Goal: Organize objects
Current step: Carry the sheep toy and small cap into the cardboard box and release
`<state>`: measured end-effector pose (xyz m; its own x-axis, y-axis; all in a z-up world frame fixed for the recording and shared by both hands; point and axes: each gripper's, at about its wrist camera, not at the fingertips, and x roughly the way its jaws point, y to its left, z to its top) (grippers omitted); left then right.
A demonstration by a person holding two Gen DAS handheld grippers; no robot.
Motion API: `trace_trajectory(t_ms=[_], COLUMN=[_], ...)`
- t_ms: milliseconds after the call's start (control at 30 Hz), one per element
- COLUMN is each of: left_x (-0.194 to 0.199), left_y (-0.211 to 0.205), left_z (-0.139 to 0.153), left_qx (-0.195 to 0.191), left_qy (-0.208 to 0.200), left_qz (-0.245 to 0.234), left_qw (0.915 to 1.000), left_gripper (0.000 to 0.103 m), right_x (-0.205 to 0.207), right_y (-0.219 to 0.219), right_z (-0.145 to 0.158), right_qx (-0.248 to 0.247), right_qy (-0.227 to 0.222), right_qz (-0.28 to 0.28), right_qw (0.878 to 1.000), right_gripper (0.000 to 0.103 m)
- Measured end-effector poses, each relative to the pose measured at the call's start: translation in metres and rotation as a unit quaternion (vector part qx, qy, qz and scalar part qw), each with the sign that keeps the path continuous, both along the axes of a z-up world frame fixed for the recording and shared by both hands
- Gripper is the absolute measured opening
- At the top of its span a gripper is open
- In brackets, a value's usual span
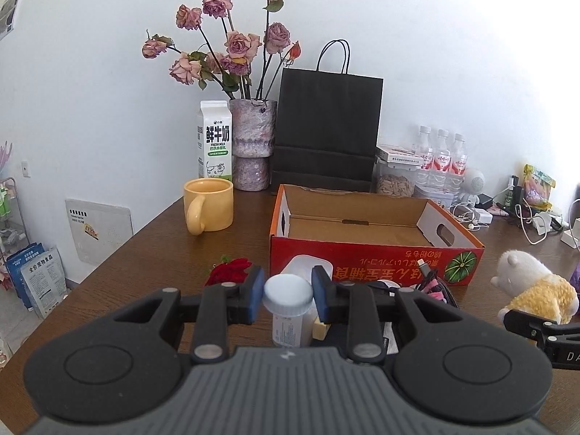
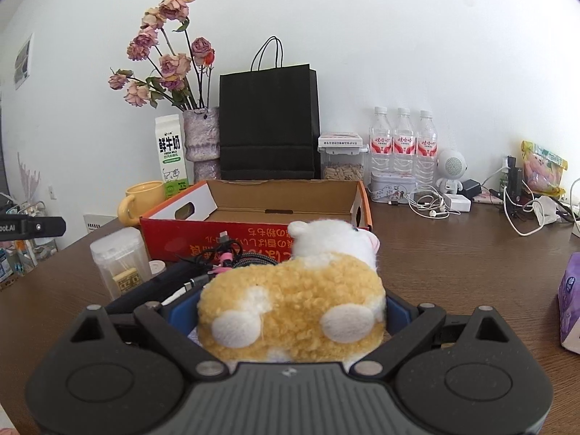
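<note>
The open red cardboard box (image 1: 377, 257) was empty; left tool (image 1: 288, 295) clamped a white-capped plastic bottle (image 1: 288, 311), right tool (image 2: 290, 311) a yellow-and-white plush toy (image 2: 293, 297), both short of the box.

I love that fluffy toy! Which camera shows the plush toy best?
The left wrist view: the plush toy shows from the side, head and body, at the right edge. In the right wrist view the plush toy is big, but seen from behind, gripped by the right gripper.

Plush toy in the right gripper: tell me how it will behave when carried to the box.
The plush toy looks soft and fluffy, so it will probably squash between the right gripper pads and sag. It is likely light, unlikely to slip or break if dropped into the box.
</note>
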<state>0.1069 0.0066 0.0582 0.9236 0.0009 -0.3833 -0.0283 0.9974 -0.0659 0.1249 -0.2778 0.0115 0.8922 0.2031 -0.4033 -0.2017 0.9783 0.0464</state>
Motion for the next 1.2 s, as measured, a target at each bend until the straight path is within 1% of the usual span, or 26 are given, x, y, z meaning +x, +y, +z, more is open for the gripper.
trace_trajectory(t_ms=[233,533,833,1200], left_x=[-0.006,0.002,0.016,0.049], left_y=[-0.005,-0.014,-0.021,-0.029], left_z=[0.005,0.01,0.012,0.015], left_qx=[-0.001,0.001,0.005,0.011], left_qy=[0.004,0.009,0.013,0.021], left_qz=[-0.009,-0.02,-0.024,-0.027], left_qw=[1.0,0.9998,0.9996,0.9993], left_gripper=[0.029,0.029,0.029,0.029], right_x=[-0.014,-0.01,0.003,0.036], right_y=[0.012,0.027,0.032,0.035], right_z=[0.014,0.027,0.031,0.032], right_qx=[-0.007,-0.012,-0.013,-0.012], right_qy=[-0.02,-0.037,-0.04,-0.039], right_qz=[0.011,0.022,0.03,0.033], right_qw=[1.0,0.999,0.999,0.999], right_gripper=[0.097,0.097,0.097,0.097])
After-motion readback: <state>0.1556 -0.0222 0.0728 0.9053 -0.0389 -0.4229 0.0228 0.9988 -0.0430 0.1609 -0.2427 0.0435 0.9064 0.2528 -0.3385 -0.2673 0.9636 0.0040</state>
